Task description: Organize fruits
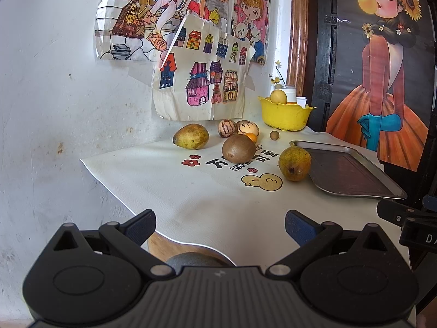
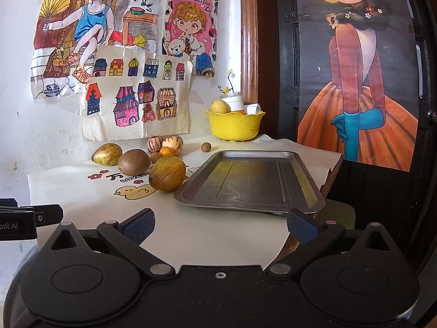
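Fruits lie loose on the white mat: a green-yellow mango (image 1: 191, 136) (image 2: 106, 154) at the back left, a brown kiwi (image 1: 238, 148) (image 2: 134, 162), a second mango (image 1: 294, 163) (image 2: 167, 173) next to the metal tray (image 1: 347, 170) (image 2: 251, 181), two striped melons (image 1: 226, 128) (image 2: 172, 142), a small orange (image 1: 251, 137) (image 2: 167, 151) and a small brown round fruit (image 1: 274, 135) (image 2: 206, 147). A yellow basket (image 1: 284, 114) (image 2: 235, 125) at the back holds a yellow fruit. My left gripper (image 1: 220, 227) and right gripper (image 2: 220, 225) both stand open and empty, well short of the fruits.
The white mat (image 1: 191, 191) ends at a left edge by the white wall. Drawings hang on the wall behind the fruits. A dark door with a poster (image 2: 355, 82) stands at the right. A white jar (image 2: 233, 101) sits behind the basket.
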{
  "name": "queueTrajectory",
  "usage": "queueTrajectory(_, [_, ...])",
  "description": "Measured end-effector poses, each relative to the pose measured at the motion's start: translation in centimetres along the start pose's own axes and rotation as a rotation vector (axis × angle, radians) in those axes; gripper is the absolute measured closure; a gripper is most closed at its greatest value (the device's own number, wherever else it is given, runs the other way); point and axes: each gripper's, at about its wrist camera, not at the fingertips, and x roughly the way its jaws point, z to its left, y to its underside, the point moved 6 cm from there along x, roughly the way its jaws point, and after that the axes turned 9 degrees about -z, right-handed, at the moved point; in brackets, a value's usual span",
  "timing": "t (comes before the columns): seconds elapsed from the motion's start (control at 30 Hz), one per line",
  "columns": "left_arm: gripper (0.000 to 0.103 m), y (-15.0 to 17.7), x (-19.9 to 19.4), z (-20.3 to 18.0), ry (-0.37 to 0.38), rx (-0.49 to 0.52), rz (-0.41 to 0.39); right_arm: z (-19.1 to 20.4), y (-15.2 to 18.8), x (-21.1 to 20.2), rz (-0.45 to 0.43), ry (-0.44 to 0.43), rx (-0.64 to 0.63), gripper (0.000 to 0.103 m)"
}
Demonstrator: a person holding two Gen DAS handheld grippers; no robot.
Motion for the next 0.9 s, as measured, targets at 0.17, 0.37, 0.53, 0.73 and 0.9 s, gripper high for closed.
queueTrajectory(0.17, [0.000,0.00,0.01,0.01,0.000,0.000,0.001,0.03,0.03,0.01,0.001,0.000,0.000,0.000])
queueTrajectory(0.37, [0.000,0.00,0.02,0.02,0.000,-0.002,0.001,0.09,0.09,0.01,0.001,0.000,-0.001,0.000])
queueTrajectory(0.53, [0.000,-0.01,0.03,0.03,0.000,-0.002,0.002,0.11,0.09,0.01,0.002,0.000,-0.001,0.000])
queueTrajectory(0.73, [0.000,-0.01,0.02,0.02,0.000,-0.003,0.002,0.14,0.12,0.02,0.003,0.000,-0.002,0.000])
queueTrajectory(0.9, [0.000,0.00,0.03,0.04,0.000,-0.004,0.003,0.14,0.23,0.13,0.004,-0.001,-0.003,0.000])
